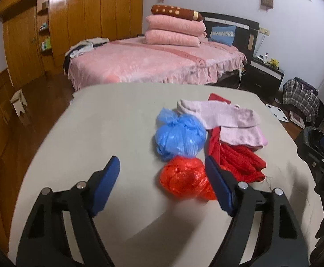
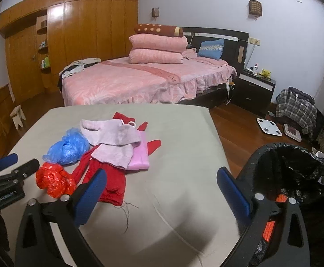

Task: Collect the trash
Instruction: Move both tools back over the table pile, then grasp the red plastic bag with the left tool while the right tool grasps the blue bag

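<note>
The left gripper is hanging wide open over the table, holding nothing, with the red bag lying just inside its right finger. The bag is sitting off-centre in the gap, so the gripper wants shifting right to straddle it, then dropping low and squeezing the crumpled bulk, not a loose edge. The blue bag is waiting just beyond, touching the clothes. The right gripper is also gaping empty, with the lined bin standing just off the table's right side.
</note>
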Demonstrator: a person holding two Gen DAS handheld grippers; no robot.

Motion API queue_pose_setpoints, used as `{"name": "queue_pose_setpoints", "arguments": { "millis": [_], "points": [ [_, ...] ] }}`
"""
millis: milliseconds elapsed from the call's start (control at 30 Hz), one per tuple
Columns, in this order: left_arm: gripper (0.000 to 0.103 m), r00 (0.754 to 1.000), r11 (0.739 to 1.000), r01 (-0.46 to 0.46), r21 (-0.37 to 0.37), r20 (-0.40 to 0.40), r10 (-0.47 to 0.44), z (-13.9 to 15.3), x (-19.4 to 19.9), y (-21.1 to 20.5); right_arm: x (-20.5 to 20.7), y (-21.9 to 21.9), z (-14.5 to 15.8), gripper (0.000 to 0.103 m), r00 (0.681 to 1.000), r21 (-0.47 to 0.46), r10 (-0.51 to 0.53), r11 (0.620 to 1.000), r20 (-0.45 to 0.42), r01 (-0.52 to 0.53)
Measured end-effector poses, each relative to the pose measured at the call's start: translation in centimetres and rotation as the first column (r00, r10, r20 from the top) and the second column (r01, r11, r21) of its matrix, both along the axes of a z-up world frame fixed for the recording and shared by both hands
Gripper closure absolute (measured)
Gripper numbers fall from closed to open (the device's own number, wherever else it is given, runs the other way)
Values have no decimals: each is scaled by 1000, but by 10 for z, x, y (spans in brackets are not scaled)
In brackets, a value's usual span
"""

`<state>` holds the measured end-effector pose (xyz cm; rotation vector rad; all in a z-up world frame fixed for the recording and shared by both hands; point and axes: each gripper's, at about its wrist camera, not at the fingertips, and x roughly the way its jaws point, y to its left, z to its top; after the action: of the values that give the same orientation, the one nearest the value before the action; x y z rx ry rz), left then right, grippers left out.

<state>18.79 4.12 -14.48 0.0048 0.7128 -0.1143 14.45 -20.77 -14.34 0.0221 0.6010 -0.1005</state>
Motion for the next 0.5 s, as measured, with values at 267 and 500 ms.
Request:
{"name": "queue_pose_setpoints", "arguments": {
  "millis": [267, 500],
  "points": [
    [31, 996, 999, 47, -23, -76, -49, -25, 17, -18, 5, -1, -7, 7, 1000, -4, 4, 1000, -20, -4],
    [57, 993, 994, 87, -64, -76, -92, -27, 18, -26, 7, 2, -5, 7, 1000, 3, 15, 1000, -16, -15]
  ]
}}
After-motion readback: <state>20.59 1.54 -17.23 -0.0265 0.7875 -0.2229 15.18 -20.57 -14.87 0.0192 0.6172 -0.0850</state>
